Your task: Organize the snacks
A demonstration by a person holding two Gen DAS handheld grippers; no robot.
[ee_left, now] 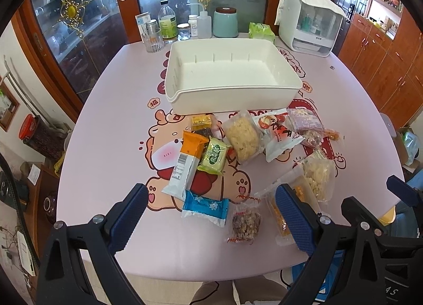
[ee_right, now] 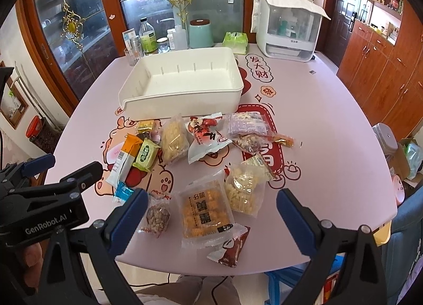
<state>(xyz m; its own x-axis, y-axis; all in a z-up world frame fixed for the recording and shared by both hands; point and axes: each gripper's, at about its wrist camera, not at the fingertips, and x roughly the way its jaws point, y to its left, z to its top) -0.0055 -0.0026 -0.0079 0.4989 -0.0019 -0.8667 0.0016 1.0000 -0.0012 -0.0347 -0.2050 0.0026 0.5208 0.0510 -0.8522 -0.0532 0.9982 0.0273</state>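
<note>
An empty white bin point(ee_left: 232, 72) stands on the pink table, also in the right wrist view point(ee_right: 182, 85). Several wrapped snacks lie in front of it: an orange-and-white bar point(ee_left: 185, 165), a green pack point(ee_left: 214, 155), a blue pack point(ee_left: 205, 207), a nut cluster point(ee_left: 246, 221); an orange square pack point(ee_right: 205, 209), a puffed-corn bag point(ee_right: 244, 191), a dark red pack point(ee_right: 232, 248). My left gripper point(ee_left: 211, 196) is open above the blue pack. My right gripper point(ee_right: 211, 202) is open above the orange square pack. Both are empty.
Bottles, a glass and a teal jar point(ee_left: 224, 22) line the table's far edge, with a green tissue pack point(ee_left: 261, 31) and a white appliance point(ee_left: 309, 24). Glass cabinet doors stand behind; wooden cabinets point(ee_left: 383, 67) are at the right. The table's near edge is under the grippers.
</note>
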